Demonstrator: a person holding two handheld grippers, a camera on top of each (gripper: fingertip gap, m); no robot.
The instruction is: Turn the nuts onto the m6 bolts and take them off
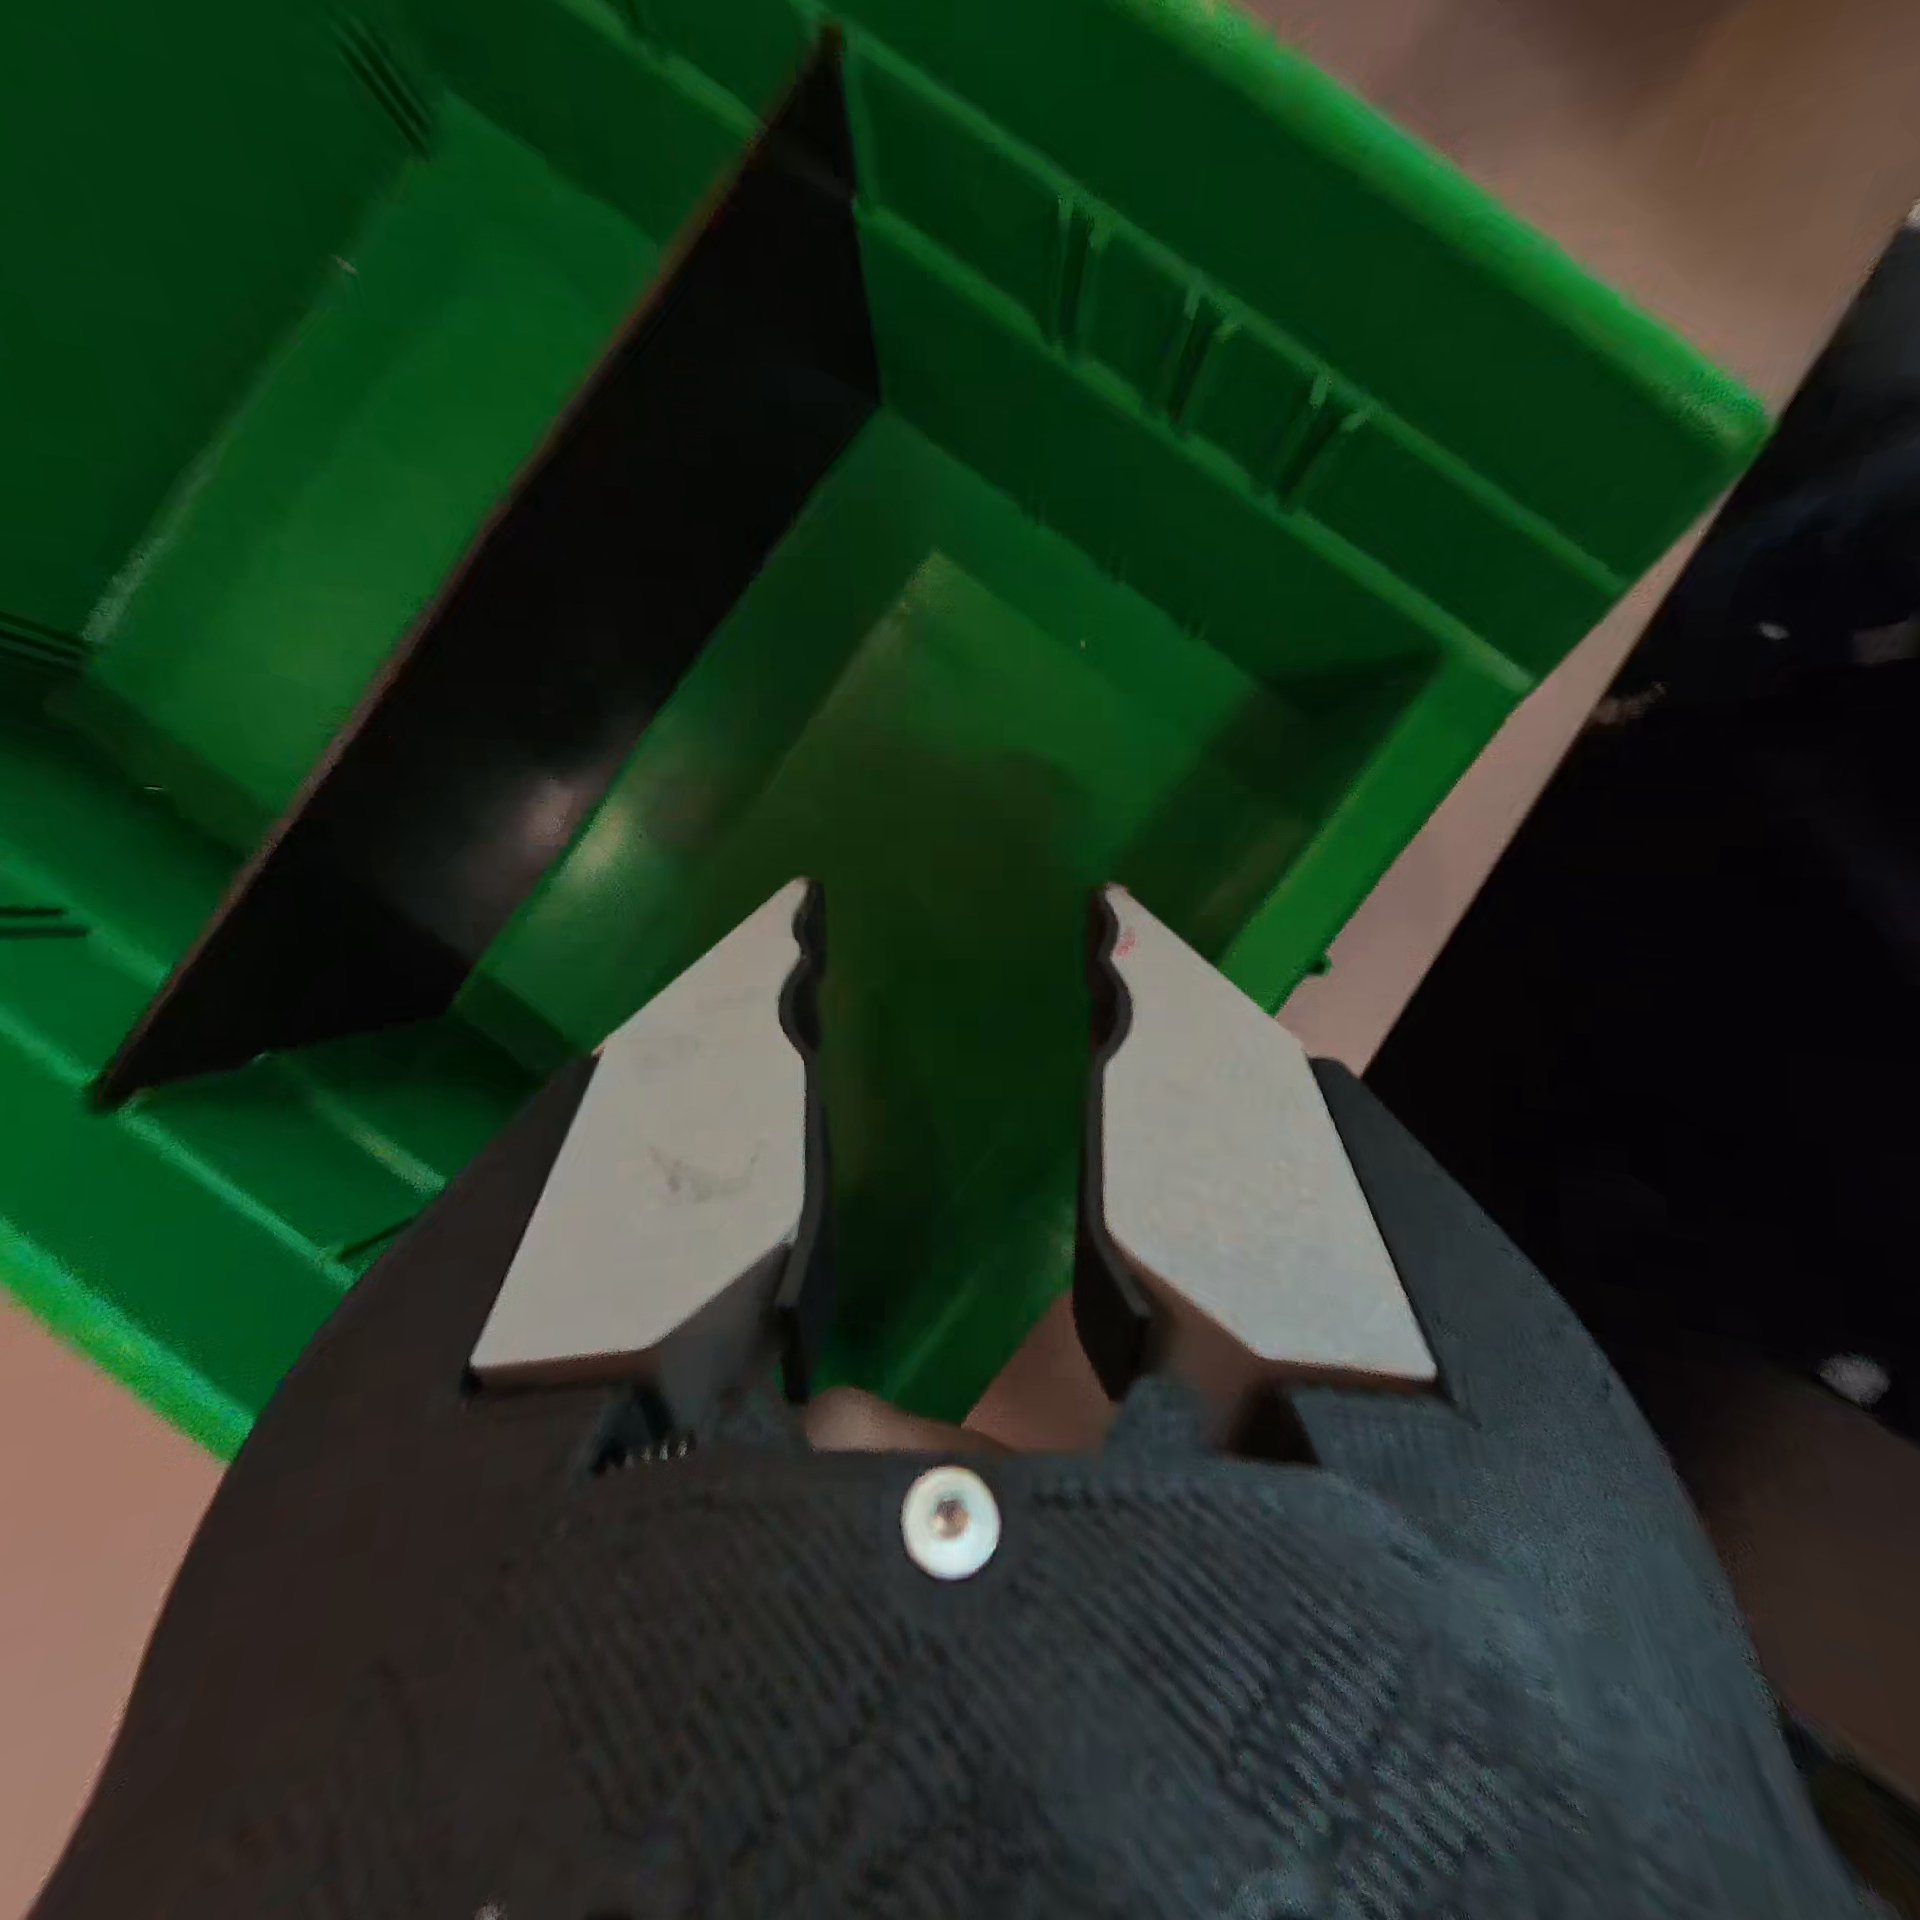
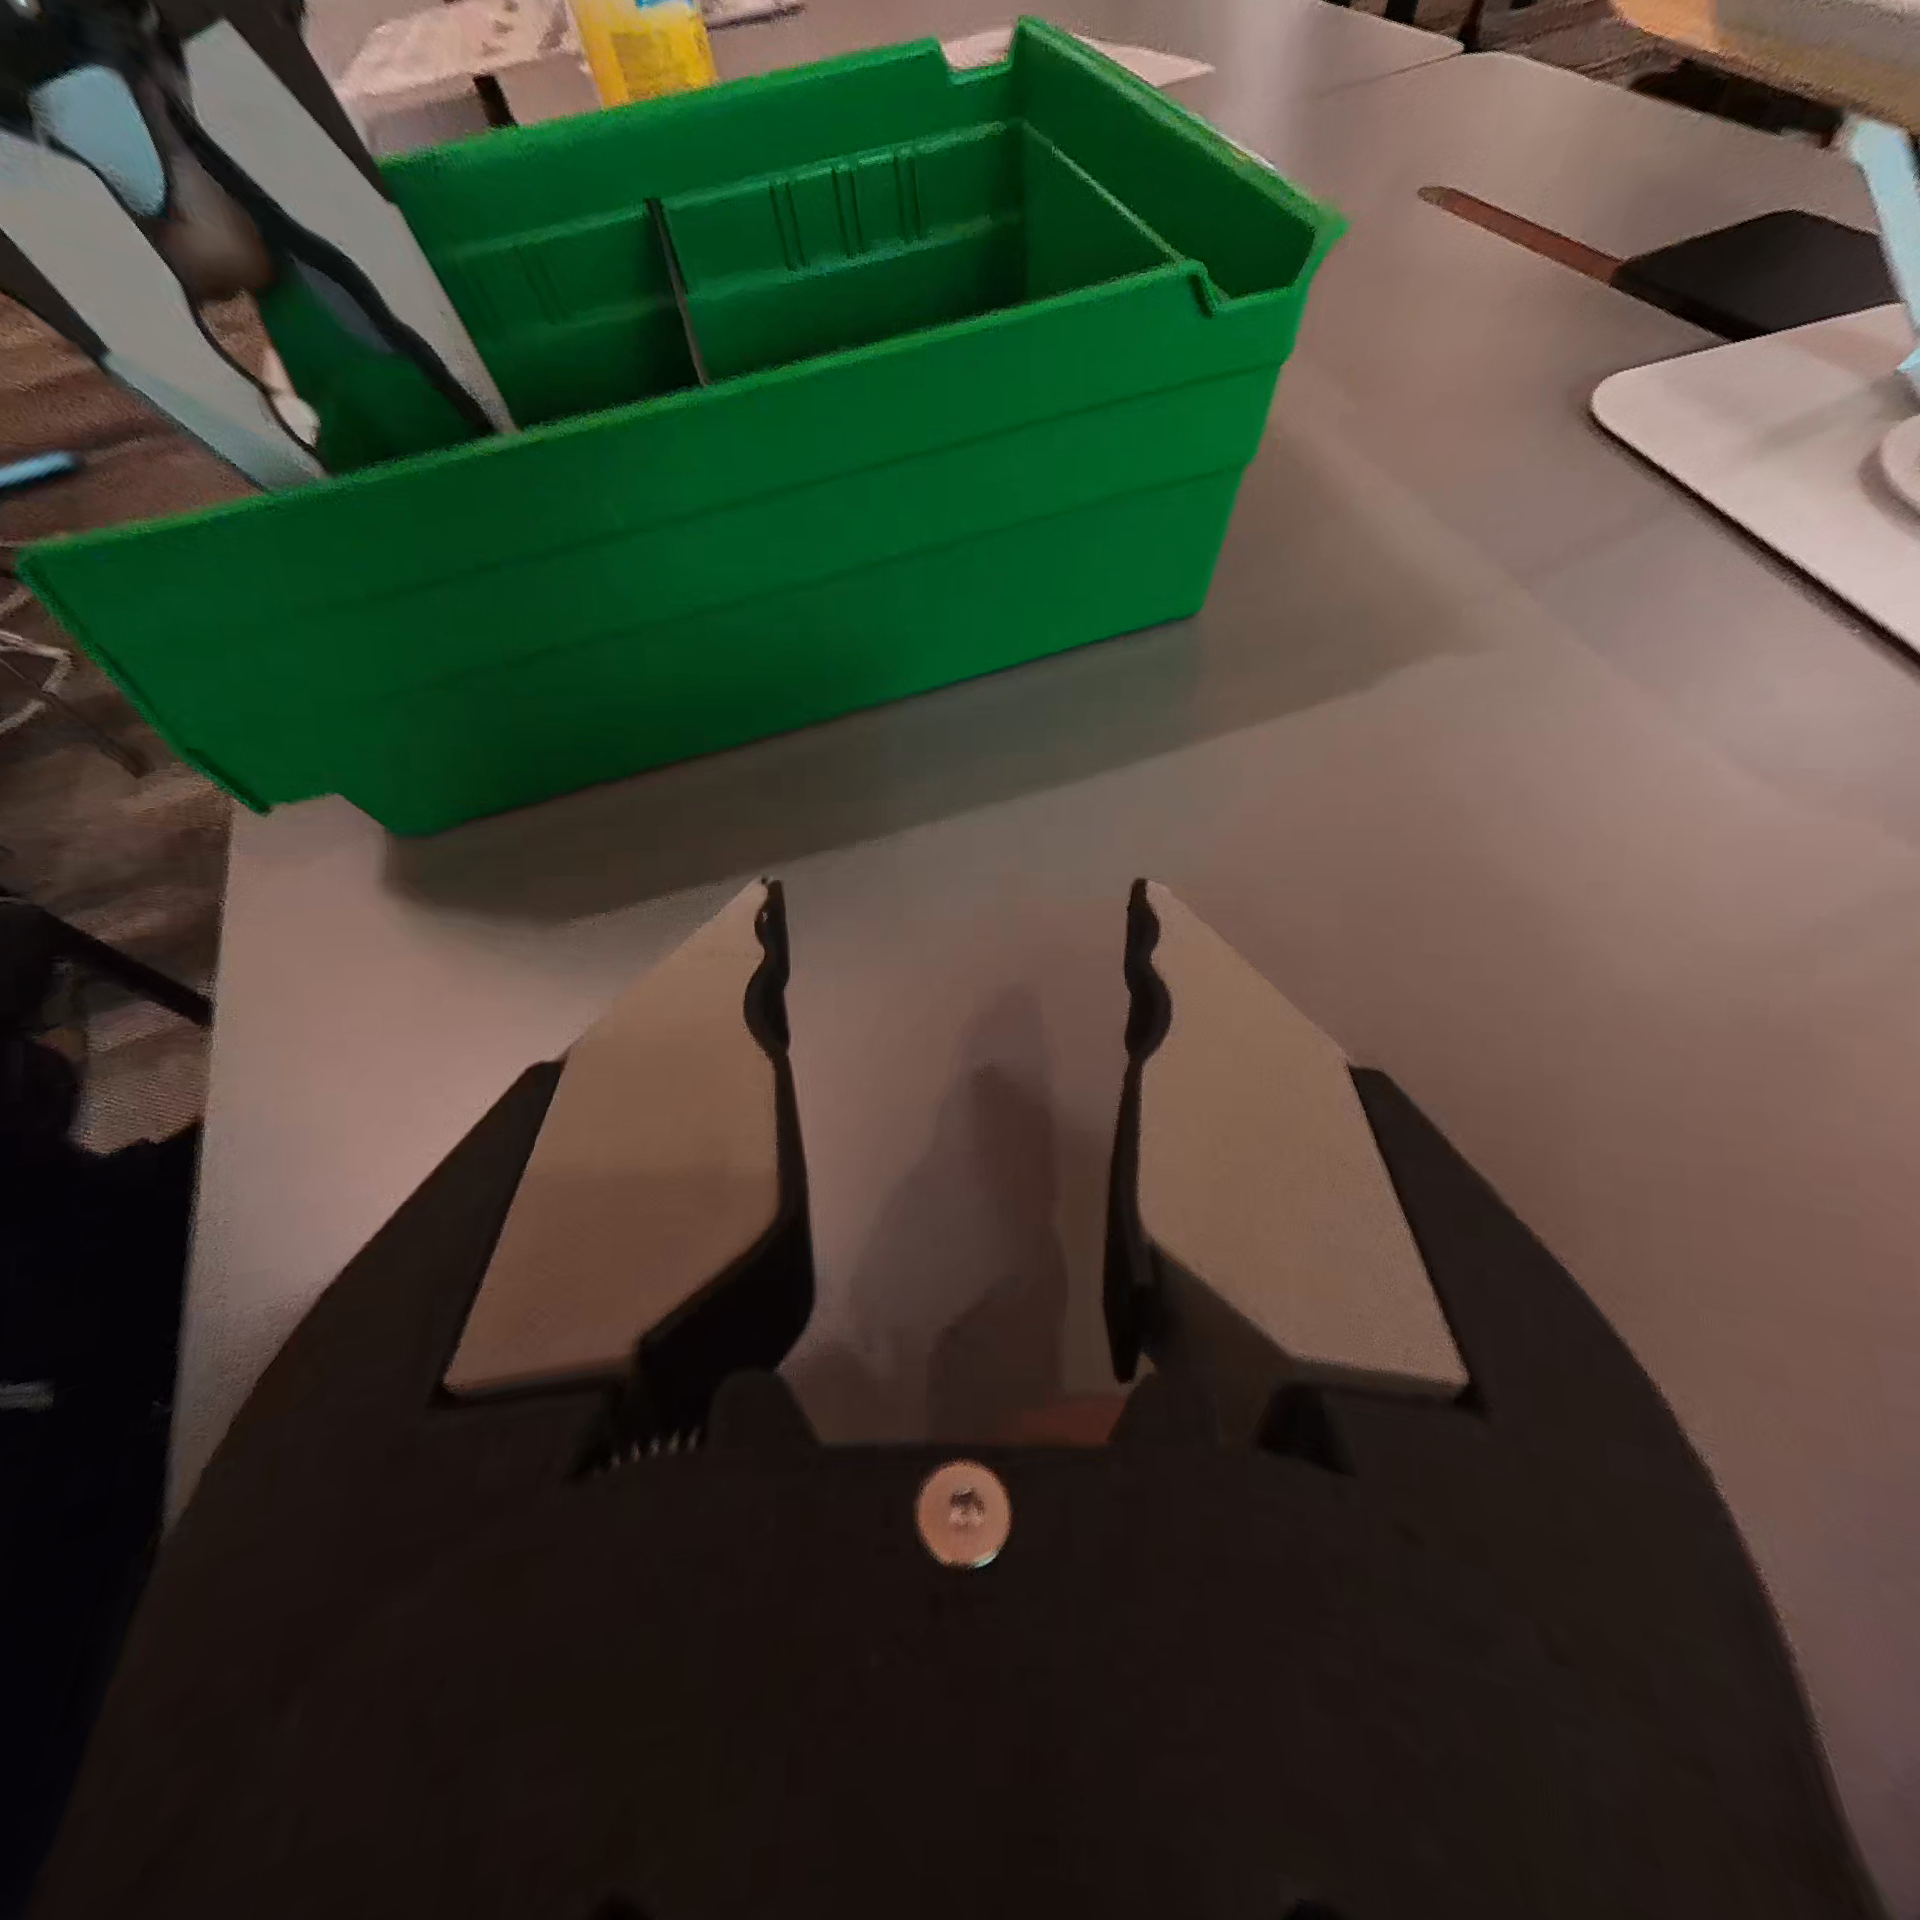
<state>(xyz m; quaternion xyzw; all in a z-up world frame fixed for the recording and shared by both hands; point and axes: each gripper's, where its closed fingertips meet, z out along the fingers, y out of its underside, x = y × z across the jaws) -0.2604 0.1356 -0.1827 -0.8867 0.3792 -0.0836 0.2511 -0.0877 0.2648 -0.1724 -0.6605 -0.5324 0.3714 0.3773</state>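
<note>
A grey worktop (image 2: 1403, 831) is seen w/ a green bin (image 2: 727, 582) set directly on it, near the left edge. At far right a white flat base (image 2: 1756, 457) is rested on it, w/ a dark flat item (image 2: 1756, 275) just behind. A yellow container (image 2: 644, 47) is stood beyond the bin.
</note>
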